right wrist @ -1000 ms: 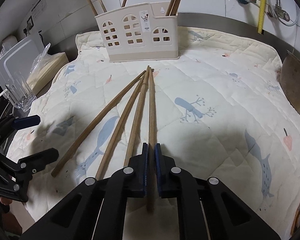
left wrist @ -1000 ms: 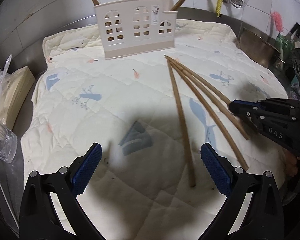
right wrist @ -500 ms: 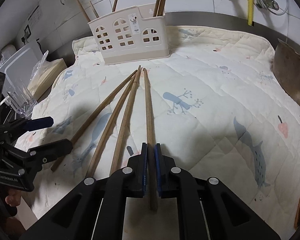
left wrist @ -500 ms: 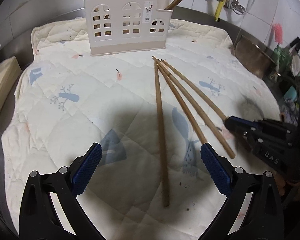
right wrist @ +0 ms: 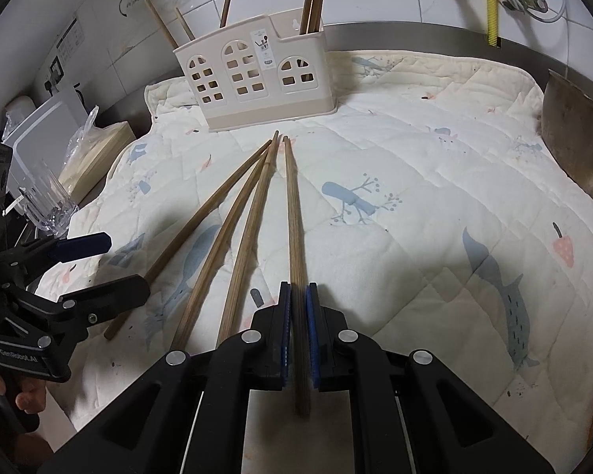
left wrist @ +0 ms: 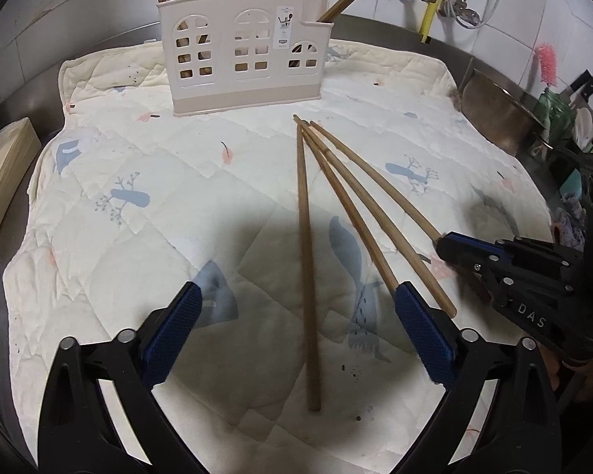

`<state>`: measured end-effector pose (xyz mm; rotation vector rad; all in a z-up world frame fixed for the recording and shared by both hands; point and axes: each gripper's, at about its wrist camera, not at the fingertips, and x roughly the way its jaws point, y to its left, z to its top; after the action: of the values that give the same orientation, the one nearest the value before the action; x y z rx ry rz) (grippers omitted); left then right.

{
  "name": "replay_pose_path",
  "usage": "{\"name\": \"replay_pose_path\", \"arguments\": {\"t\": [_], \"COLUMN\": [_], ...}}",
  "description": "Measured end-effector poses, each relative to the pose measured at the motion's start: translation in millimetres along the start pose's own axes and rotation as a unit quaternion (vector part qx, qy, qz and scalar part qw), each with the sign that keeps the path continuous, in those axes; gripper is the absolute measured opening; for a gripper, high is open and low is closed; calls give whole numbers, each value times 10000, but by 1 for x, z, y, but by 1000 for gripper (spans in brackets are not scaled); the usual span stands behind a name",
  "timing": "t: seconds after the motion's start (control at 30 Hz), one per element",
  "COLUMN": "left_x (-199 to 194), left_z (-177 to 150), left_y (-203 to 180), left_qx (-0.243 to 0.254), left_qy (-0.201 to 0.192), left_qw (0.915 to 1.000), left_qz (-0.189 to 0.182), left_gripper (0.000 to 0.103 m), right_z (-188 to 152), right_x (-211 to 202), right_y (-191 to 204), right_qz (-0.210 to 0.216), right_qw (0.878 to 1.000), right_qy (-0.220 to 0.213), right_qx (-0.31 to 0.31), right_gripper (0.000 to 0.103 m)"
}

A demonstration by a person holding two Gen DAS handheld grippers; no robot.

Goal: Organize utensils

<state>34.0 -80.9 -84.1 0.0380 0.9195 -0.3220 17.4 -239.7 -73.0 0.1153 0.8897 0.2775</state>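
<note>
We see the right gripper (right wrist: pixel 298 331) clamping a chopstick (right wrist: pixel 294 217) pointing twelve o'clock toward the holder (right wrist: pixel 257 91); the left gripper (left wrist: pixel 296 316), just narrowing slightly, stands wide, straddling another chopstick (left wrist: pixel 306 256).

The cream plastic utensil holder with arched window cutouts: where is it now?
The cream plastic utensil holder stands upright at the far edge of the quilted mat, beyond the tips of the loose wooden chopsticks.

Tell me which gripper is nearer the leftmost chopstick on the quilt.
Left. The left gripper straddles the leftmost chopstick with open jaws, not gripping; the right gripper is clamped on the rightmost chopstick.
</note>
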Motion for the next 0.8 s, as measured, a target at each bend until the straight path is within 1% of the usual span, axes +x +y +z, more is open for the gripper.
{"name": "replay_pose_path", "arguments": {"t": [0.1,0.17,0.23,0.37,0.4,0.43,0.47,0.63,0.67,0.73,0.8], "left_x": [0,0,0,1,1,0,0,1,1,-1,1], "left_z": [0,0,-2,-2,-3,-3,-3,-4,-4,-3,-3], "left_y": [-1,-1,-1,-3,-4,-5,-6,-8,-9,-7,-5], "left_qx": [-35,-66,-77,69,104,129,139,228,247,167,96], "left_qy": [17,11,8,-32,-39,-52,-66,-40,-37,-58,-23], "left_qw": [9999,9998,9998,9998,9997,9996,9992,9991,9987,9983,9984], "left_qz": [-121,-192,-201,-185,-201,-249,-367,-356,-439,-558,-564], "left_gripper": [82,79,77,76,72,71,71,71,71,71,71], "right_z": [0,0,0,0,0,0,0,0,0,0,0], "right_x": [0,0,0,0,0,0,0,0,0,0,0], "right_y": [0,0,0,0,1,0,0,0,0,0,0], "right_qz": [11,12,11,2,-3,0,3,6,8,7,5], "right_qw": [10000,10000,10000,10000,10000,10000,10000,10000,10000,10000,10000], "right_qy": [-1,-1,-2,0,1,3,2,2,3,3,3], "right_qx": [6,2,7,-3,-5,-4,-4,-4,-1,1,-6], "right_gripper": [7,7,7,7,7,7,7,7,7,7,7]}}
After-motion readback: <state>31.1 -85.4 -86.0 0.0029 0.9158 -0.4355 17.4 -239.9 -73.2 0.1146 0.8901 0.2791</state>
